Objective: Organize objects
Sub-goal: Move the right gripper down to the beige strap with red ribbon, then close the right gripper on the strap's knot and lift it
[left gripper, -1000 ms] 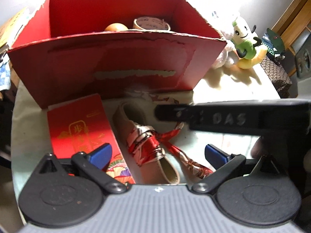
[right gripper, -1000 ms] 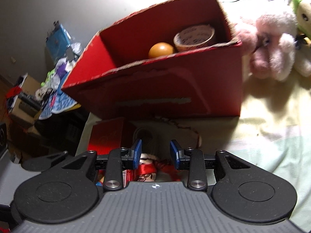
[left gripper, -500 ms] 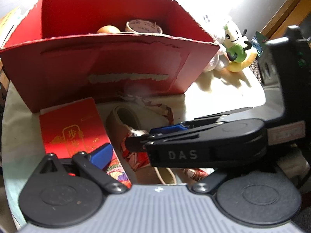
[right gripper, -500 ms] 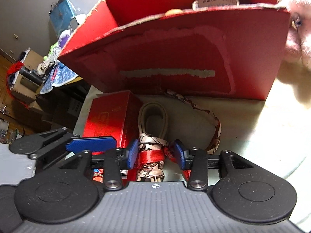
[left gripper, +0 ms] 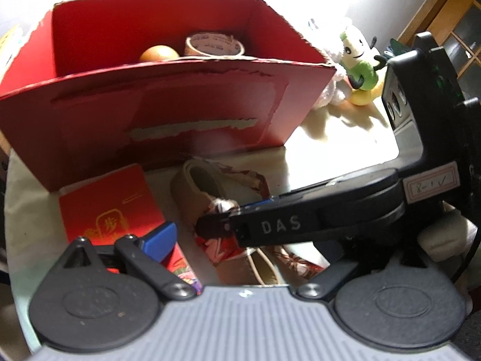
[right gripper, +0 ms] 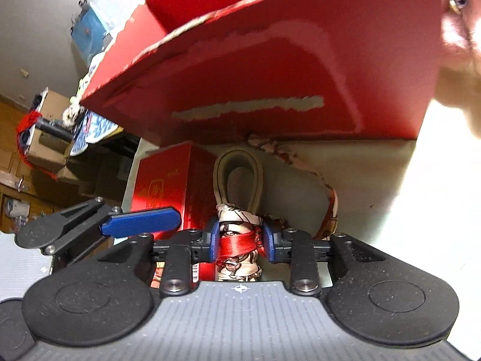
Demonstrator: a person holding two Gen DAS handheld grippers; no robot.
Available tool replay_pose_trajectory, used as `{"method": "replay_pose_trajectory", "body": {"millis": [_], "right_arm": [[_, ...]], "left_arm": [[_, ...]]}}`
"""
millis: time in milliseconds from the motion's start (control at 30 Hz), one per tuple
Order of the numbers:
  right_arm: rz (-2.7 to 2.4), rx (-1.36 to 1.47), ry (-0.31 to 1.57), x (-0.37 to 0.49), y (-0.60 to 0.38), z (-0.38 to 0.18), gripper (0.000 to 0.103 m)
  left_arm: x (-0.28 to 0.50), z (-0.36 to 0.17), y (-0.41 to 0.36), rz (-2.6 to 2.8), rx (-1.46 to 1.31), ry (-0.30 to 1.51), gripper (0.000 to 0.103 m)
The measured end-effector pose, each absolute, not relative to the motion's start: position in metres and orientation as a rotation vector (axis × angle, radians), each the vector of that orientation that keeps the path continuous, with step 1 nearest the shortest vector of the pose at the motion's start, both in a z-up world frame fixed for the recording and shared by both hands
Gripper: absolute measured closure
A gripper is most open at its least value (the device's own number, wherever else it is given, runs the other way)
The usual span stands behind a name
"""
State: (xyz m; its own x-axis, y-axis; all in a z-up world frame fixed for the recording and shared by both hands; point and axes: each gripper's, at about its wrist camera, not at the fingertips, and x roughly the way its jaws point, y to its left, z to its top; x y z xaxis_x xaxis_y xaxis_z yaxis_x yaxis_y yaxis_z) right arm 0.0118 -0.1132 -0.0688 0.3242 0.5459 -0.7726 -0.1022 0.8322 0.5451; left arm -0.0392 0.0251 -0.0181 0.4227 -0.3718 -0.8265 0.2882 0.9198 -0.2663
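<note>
Right gripper point(right gripper: 240, 240) has its jaws closing across the red scarf point(right gripper: 239, 239) knotted round the beige strap loop point(right gripper: 239, 177), and both blue pads already sit against the fabric on either side. That bundle lies on the table point(right gripper: 375, 186) directly ahead of the fingers, its long axis running away from them toward the near wall of the red box point(right gripper: 270, 69), so the jaws cross its width at the knot. Left gripper point(left gripper: 237, 237) hovers just beside it, jaws spread wide and empty; one finger point(left gripper: 159, 237) rests over the small red carton point(left gripper: 111, 204). Both tools tilt steeply down at the table. Judging from this, the right hand is the nearer and must lift the bundle up over the wall into the box.
</note>
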Motion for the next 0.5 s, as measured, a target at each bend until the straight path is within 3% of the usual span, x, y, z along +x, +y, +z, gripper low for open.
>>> {"method": "replay_pose_trajectory", "body": {"millis": [167,300,500], "right_arm": [[0.432,0.465,1.118,0.003,-0.128,-0.06,0.072],[0.429,0.488,1.07,-0.003,-0.136,-0.054,0.072],[0.431,0.483,0.995,-0.013,-0.14,-0.041,0.073]], "left_arm": [[-0.035,-0.02,0.02,-0.458,-0.09,1.057,0.008],[-0.033,-0.022,0.009,-0.492,-0.083,1.078,0.025],[-0.035,-0.015,0.0,-0.511,-0.078,1.055,0.029]]}}
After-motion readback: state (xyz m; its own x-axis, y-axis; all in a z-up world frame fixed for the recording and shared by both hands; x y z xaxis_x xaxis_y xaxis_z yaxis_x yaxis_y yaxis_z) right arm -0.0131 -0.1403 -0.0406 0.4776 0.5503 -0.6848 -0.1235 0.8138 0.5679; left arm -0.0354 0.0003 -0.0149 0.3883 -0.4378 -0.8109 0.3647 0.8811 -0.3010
